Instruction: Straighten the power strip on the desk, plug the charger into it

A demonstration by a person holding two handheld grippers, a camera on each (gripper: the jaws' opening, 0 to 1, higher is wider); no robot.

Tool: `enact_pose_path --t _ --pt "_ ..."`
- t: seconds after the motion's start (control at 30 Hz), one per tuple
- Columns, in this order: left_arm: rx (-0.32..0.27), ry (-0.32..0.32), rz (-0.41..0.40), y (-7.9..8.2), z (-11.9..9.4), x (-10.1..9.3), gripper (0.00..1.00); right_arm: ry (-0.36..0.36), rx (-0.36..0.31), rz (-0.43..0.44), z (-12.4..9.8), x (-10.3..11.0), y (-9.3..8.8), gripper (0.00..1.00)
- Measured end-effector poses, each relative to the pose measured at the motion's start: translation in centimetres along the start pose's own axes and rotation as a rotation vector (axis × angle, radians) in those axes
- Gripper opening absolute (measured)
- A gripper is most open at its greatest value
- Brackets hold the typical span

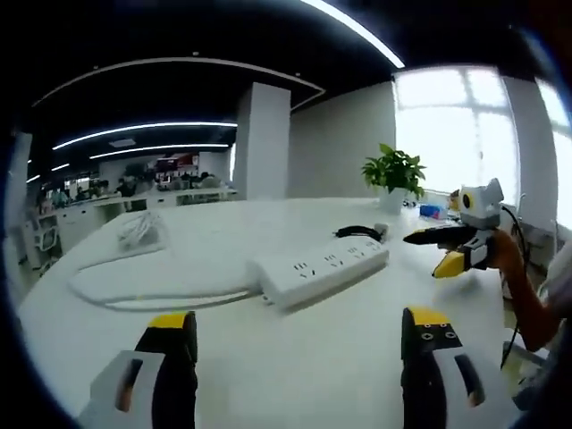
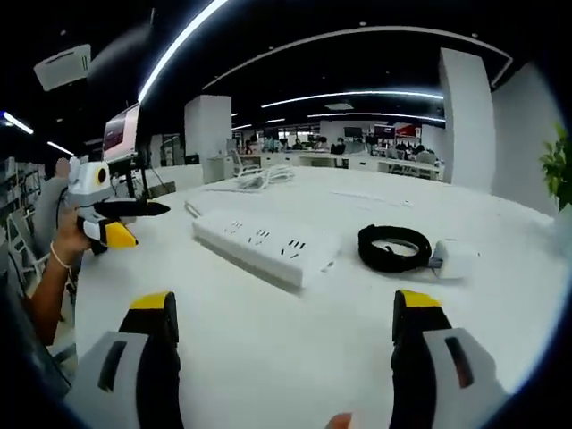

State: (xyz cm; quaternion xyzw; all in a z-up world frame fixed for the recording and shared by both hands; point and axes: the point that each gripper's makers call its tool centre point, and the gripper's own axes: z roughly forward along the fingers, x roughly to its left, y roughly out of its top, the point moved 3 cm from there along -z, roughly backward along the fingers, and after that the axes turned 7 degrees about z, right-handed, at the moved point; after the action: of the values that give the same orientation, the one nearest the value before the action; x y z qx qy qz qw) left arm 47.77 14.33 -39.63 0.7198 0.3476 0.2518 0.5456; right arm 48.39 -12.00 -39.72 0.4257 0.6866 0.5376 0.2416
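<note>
White power strip (image 2: pixel 265 244) lies flat mid-desk (image 2: pixel 268 357), its cable (image 1: pixel 134 286) looping off behind; the charger (image 2: pixel 456 257), with its coiled black cord (image 2: pixel 394 247), sits just beside it. Left tool (image 1: pixel 299 344) and right tool (image 2: pixel 281 335) both hover above the desk, jaws apart, holding nothing.

A wide white table (image 1: pixel 268 357) stands in an open office. A square white pillar (image 1: pixel 262 140) rises behind it, under a dark ceiling with long curved light strips (image 2: pixel 353 94). Bright windows (image 1: pixel 456 125) line one wall, a potted plant (image 1: pixel 393 174) before them. Distant desks (image 2: pixel 357 159) fill the back.
</note>
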Motion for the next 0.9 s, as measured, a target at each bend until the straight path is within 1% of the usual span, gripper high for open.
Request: enact_pose_path --t 0.07,0.13,0.2,0.33,0.5,0.6,0.67,0.8,0.83,0.87,0.9 --pt "-0.038 0.003 -0.037 0.3 -0.1 0.1 0.97 0.007 0.001 0.01 0.0 -0.1 -0.2 1.0" --pt "-0.073 0.011 -0.066 0.8 -0.3 0.4 0.93 0.008 0.009 0.019 0.1 -0.1 -0.5 0.99" --pt "-0.088 0.013 -0.083 1.0 -0.3 0.6 0.91 0.009 0.02 0.021 0.1 -0.1 -0.8 0.99" --pt "-0.094 0.018 -0.098 1.0 -0.2 0.7 0.88 0.014 0.049 0.019 0.1 -0.2 -1.4 0.99" --pt "-0.08 0.014 -0.106 0.8 -0.1 0.5 0.88 0.0 0.024 0.045 -0.1 -0.5 -1.2 0.99" --pt "-0.071 0.034 -0.1 0.7 0.0 0.7 0.89 -0.009 0.028 0.037 -0.1 -0.7 -1.3 0.99" --pt "-0.077 0.052 -0.119 0.7 0.0 0.9 0.87 -0.01 0.029 0.032 -0.1 -0.7 -1.3 0.98" --pt "-0.089 0.042 -0.151 0.8 0.1 0.8 0.87 -0.016 0.025 0.022 0.0 -0.9 -1.4 0.97" --pt "-0.09 0.057 -0.175 0.8 0.2 0.9 0.87 -0.017 0.026 0.019 0.0 -0.9 -1.4 0.96" --pt "-0.085 0.089 -0.204 0.7 0.3 1.2 0.87 -0.025 0.028 0.014 0.0 -1.0 -1.4 0.93" --pt "-0.078 0.092 -0.199 0.7 0.4 1.2 0.86 -0.04 0.028 0.012 0.0 -1.2 -1.4 0.9"
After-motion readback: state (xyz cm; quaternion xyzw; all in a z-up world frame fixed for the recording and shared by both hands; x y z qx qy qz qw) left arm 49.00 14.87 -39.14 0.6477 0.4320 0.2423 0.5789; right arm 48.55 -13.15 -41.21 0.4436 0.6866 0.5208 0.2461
